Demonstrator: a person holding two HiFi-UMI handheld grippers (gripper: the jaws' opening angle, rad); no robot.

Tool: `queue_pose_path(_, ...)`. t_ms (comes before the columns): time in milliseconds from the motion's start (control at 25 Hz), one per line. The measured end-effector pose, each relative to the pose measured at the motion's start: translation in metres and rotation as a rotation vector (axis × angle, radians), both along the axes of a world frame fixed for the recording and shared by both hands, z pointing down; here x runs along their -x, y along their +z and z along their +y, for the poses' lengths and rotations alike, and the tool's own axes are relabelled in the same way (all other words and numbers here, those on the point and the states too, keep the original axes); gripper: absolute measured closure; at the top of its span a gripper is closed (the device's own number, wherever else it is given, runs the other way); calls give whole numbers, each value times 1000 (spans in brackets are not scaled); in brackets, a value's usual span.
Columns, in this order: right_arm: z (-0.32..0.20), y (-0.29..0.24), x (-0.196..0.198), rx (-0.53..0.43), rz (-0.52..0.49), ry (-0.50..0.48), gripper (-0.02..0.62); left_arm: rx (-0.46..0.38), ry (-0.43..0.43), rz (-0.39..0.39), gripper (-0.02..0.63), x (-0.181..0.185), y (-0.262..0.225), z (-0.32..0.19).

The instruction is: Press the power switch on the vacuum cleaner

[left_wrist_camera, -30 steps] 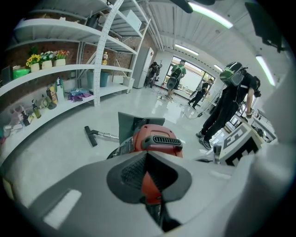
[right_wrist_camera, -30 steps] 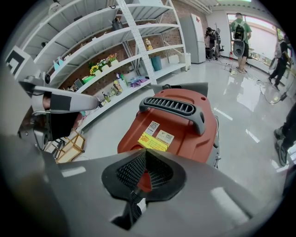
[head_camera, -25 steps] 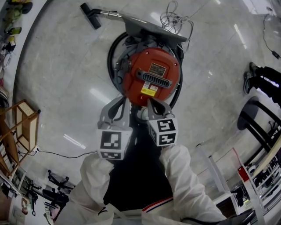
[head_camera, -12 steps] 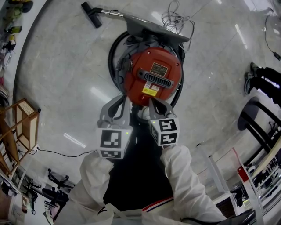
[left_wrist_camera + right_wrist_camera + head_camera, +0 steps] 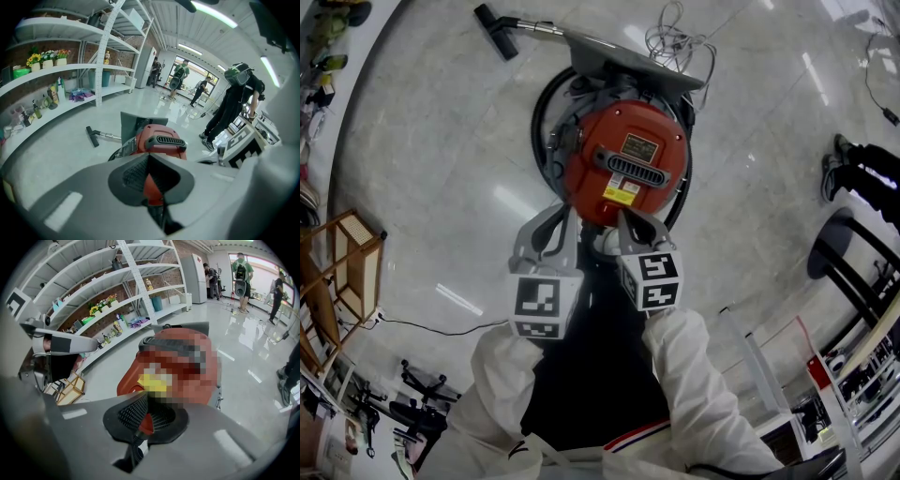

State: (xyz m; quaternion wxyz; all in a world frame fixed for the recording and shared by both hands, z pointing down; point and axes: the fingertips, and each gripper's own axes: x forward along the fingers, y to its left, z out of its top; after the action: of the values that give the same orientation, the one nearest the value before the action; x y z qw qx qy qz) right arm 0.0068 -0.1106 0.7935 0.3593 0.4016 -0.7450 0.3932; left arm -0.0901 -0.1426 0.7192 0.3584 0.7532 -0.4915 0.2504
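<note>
The red canister vacuum cleaner point(image 5: 623, 159) stands on the pale floor, with a black slotted handle point(image 5: 633, 169) on top and a yellow label point(image 5: 619, 194) on its near side. My left gripper point(image 5: 568, 216) is shut and empty, its tips at the vacuum's near left edge. My right gripper point(image 5: 620, 217) is also shut, its tips against the near rim just below the yellow label. The left gripper view shows the vacuum point(image 5: 161, 140) straight past the closed jaws. In the right gripper view the vacuum point(image 5: 174, 363) fills the middle, very close. I cannot make out the switch itself.
A black hose point(image 5: 541, 120) loops round the vacuum, and a metal wand ends in a floor nozzle point(image 5: 493, 19) at the top left. A white cable point(image 5: 675, 37) lies tangled behind it. A wooden rack point(image 5: 347, 272) stands left; a person's legs point(image 5: 861, 169) and a black chair point(image 5: 844, 251) are right.
</note>
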Motion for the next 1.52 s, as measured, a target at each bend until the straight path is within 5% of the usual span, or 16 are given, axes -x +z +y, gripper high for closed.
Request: queue_pose_path(1520,-4,-10,1,4,-24,-16,595,-29,-17,-35,606,2,-15,13)
